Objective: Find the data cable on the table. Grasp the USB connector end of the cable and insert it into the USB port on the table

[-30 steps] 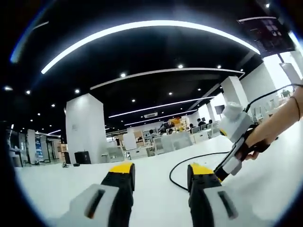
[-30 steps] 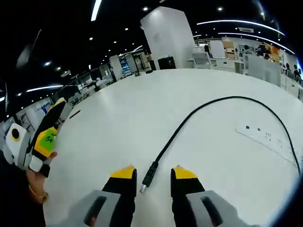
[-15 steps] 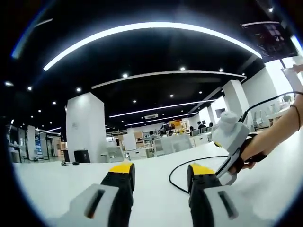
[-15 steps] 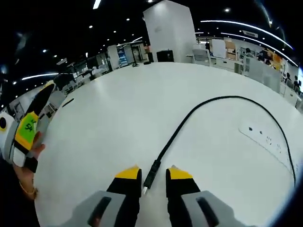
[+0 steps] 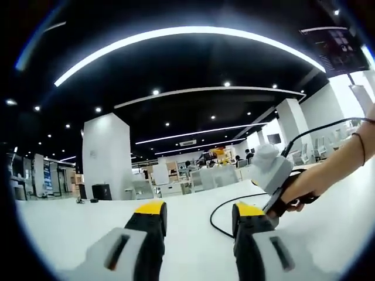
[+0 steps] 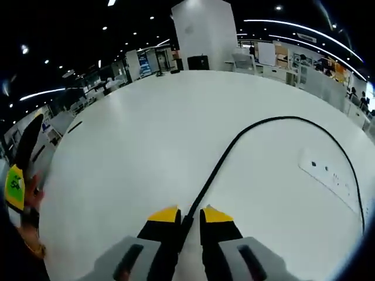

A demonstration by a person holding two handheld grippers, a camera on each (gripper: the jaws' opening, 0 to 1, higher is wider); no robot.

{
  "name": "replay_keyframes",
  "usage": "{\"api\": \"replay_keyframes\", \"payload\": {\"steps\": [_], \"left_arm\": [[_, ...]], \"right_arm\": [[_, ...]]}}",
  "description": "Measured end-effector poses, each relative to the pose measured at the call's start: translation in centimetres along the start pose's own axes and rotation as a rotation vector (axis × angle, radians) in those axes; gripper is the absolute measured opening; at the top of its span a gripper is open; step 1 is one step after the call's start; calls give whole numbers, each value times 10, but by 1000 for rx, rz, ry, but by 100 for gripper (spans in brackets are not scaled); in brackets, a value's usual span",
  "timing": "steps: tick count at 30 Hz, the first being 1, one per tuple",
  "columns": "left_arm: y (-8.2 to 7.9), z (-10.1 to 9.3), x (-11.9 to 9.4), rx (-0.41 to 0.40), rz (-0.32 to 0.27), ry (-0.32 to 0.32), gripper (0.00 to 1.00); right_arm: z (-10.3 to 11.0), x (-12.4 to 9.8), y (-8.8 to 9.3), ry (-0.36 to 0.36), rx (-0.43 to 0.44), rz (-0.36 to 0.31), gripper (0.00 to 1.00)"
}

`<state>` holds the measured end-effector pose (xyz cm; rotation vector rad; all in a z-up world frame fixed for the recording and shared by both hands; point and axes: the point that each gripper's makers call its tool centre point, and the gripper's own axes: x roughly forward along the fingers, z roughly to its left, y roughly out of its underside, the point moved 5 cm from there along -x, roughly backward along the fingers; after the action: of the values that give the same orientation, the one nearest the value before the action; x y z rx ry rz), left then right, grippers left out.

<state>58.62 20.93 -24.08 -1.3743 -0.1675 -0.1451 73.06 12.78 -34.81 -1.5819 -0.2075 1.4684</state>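
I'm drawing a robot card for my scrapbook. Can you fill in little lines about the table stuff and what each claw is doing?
table: white, wide
data cable: black, curving across the table
right claw: shut on the data cable's near end; connector hidden between the jaws
left claw: open, holding nothing
power strip: white, lying flat, with the cable looping past it
plugged in: not yet

Curved white light strips (image 5: 187, 29) are glowing across a black ceiling (image 5: 193, 61) while a square white column (image 5: 105, 158) is standing beyond the broad white surface (image 6: 146, 129), office desks (image 5: 214, 175) crowding behind.
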Motion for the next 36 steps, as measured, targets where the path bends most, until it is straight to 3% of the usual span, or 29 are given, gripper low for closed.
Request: {"api": "replay_keyframes", "payload": {"steps": [10,22,28,36], "left_arm": [[1,-1,-1,-3,7,5,45],[8,-3,0,1,41,15,46],[17,-8,3,-15,81,37,47],[34,-23,9,-15,158,79,50]], "right_arm": [[-5,3,-6,24,-1,12,8],[-9,3,-7,-2,134,-33,7],[-9,-2,-12,-26,194,-81,7],[-7,-17,-24,-56,257,-208,7]]}}
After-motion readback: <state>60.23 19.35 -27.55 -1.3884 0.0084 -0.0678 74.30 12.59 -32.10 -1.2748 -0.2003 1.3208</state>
